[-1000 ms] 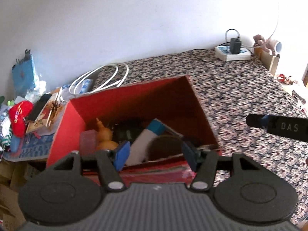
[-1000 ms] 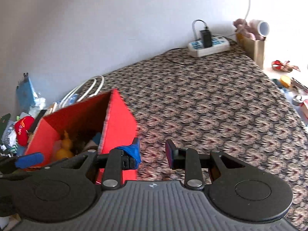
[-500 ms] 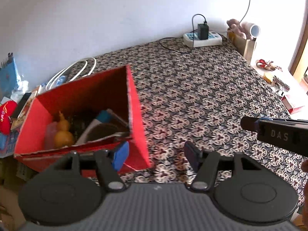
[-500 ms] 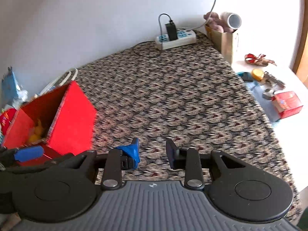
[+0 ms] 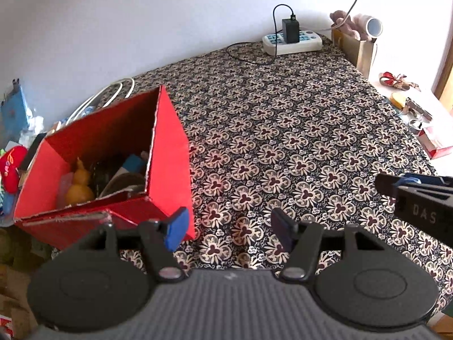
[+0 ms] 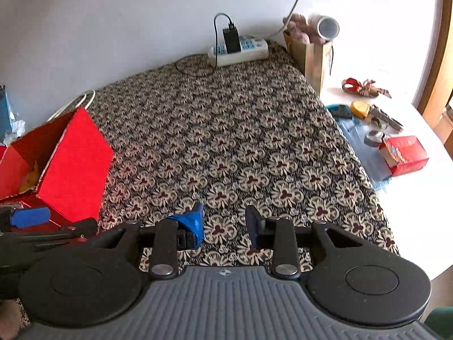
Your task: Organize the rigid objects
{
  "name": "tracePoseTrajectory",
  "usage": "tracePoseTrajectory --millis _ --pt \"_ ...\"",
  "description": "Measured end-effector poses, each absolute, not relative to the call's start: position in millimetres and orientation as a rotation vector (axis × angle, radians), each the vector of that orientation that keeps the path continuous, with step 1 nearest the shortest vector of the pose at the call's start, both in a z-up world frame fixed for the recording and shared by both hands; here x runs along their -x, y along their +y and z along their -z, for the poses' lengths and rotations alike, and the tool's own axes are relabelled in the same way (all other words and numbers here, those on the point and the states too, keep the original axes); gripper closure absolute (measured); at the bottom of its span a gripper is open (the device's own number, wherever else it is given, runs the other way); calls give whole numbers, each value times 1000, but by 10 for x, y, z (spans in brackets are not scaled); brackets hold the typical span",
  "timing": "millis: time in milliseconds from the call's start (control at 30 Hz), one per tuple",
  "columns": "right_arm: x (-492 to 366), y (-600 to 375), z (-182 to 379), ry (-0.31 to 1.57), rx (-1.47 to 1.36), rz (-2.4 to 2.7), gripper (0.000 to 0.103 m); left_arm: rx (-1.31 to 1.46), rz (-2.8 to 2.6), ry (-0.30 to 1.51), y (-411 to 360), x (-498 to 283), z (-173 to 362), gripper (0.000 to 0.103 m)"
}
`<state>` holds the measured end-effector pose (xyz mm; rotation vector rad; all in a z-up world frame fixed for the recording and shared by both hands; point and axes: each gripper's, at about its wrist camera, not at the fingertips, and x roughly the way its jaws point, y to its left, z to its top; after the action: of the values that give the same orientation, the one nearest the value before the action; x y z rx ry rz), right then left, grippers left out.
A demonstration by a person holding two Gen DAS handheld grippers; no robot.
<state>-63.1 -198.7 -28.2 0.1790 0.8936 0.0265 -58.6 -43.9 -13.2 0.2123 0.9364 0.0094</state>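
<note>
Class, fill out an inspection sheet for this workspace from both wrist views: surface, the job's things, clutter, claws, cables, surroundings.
Surface: patterned cloth, bare across its middle.
Job's things: red box at the cloth's left edge, holding a yellow gourd and other items too dark to name.
Clutter: small red box, tape roll and red ribbon on the white side surface.
Claws: left claw open, nothing between its fingers; right claw opening, nothing between its fingers.
Cables: power strip with a black charger; white cable coil behind the red box.
Surroundings: plain white wall.
</note>
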Motion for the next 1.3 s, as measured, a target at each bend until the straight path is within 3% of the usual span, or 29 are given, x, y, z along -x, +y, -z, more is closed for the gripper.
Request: tracePoseTrajectory --millis 600,1300 --pt "603 -1878 402 996 -161 -101 87 -193 -59 1041 -483 540 338 38" --pt "541 -1135 146 1012 -161 -139 87 -125 -77 1066 210 686 176 38"
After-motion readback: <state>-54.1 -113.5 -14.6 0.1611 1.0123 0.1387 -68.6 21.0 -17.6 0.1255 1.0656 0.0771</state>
